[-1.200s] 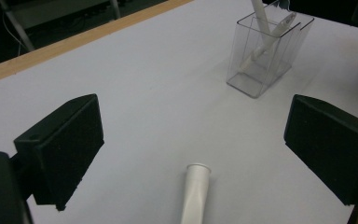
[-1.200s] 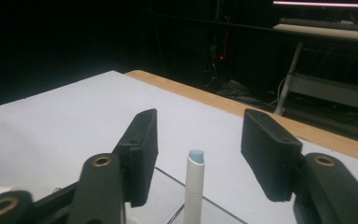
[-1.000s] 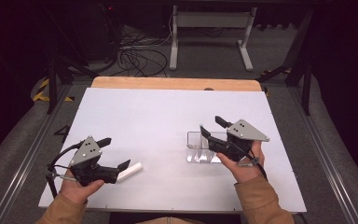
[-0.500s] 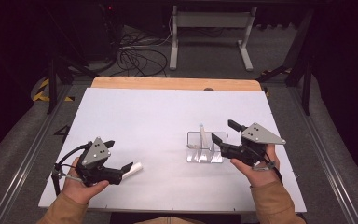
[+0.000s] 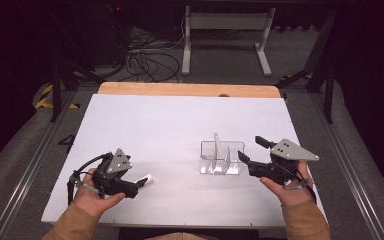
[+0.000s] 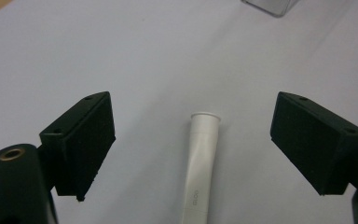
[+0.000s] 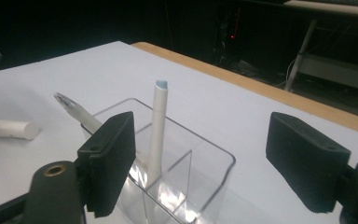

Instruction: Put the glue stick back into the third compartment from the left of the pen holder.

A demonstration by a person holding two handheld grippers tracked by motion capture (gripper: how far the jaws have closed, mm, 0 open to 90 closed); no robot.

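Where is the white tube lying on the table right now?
In the high view the white tube lies flat on the table's near left side, between the open fingers of the left gripper, well left of the clear organizer.

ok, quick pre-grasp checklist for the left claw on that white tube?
1. White tube lies between the left claw pads: ok.
2. Pads clear of the tube on both sides, nothing gripped; the jaws have just been closing a little: ok.
3. Tube flat on the table, nothing beside it: ok.
4. Clear organizer upright, a pen already standing in it: ok.
5. Right claw open, behind the organizer, holding nothing: ok.
6. Free compartment for the tube: cannot tell.
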